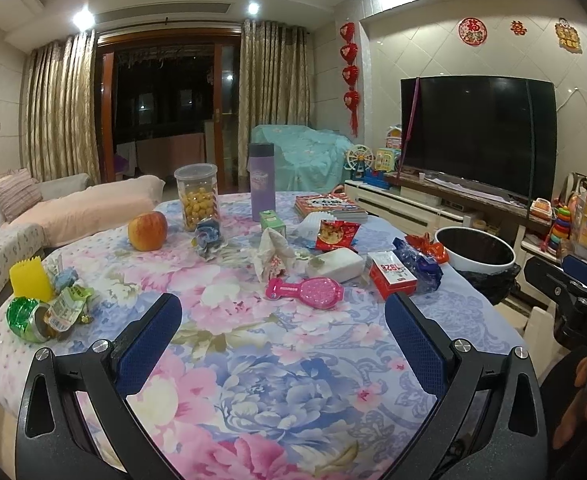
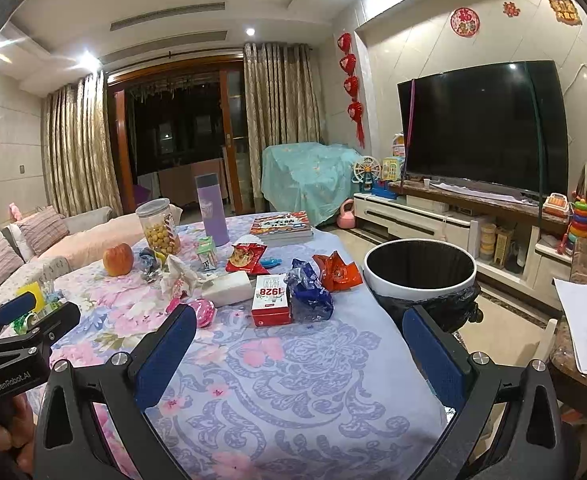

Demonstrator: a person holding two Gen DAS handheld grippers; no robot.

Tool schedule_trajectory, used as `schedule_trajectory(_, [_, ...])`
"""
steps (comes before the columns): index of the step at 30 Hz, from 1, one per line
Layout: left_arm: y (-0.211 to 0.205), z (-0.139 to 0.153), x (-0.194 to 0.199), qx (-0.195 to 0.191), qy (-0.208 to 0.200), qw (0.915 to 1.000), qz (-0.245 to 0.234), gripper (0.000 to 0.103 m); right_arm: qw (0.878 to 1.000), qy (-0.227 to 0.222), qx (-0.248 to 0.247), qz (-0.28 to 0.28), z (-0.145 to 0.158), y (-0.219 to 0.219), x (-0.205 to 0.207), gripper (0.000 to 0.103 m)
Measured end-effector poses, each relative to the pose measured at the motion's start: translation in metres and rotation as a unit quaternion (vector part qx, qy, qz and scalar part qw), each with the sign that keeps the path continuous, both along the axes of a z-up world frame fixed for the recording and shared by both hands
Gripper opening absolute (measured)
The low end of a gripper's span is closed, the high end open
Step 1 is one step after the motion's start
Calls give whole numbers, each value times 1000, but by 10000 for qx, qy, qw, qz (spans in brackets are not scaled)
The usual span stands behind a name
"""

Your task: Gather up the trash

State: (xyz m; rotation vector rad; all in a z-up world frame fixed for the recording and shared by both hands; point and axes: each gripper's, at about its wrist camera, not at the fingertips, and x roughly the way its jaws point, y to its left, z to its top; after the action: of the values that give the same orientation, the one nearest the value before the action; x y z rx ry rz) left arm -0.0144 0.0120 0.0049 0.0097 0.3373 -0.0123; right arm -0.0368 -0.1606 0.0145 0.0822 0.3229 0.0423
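Wrappers lie scattered over the floral tablecloth (image 1: pixel 277 368): a blue wrapper (image 2: pixel 308 292), an orange one (image 2: pixel 339 272), a red snack bag (image 2: pixel 246 258), a crumpled tissue (image 1: pixel 271 254) and green wrappers (image 1: pixel 49 312) at the left edge. A white bin (image 2: pixel 419 268) with a black liner stands off the table's right side. My left gripper (image 1: pixel 283 320) hovers open over the near part of the table, empty. My right gripper (image 2: pixel 299 334) is open too, near the right edge, short of the blue wrapper and the bin.
On the table also sit an apple (image 1: pixel 147 231), a snack jar (image 1: pixel 196 196), a purple bottle (image 1: pixel 261 182), books (image 1: pixel 329 206), a red box (image 2: pixel 270 300), a pink toy (image 1: pixel 305 290). A sofa (image 1: pixel 21 220) is left, a TV stand (image 2: pixel 433 220) right, papers (image 2: pixel 585 324) on a side table.
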Motion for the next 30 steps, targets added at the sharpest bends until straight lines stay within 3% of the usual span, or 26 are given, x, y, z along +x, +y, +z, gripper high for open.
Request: schedule_trajectory(30, [3, -3, 1, -34, 28, 10000, -1, 103, 10000, 12, 36, 28, 0, 3, -1, 103])
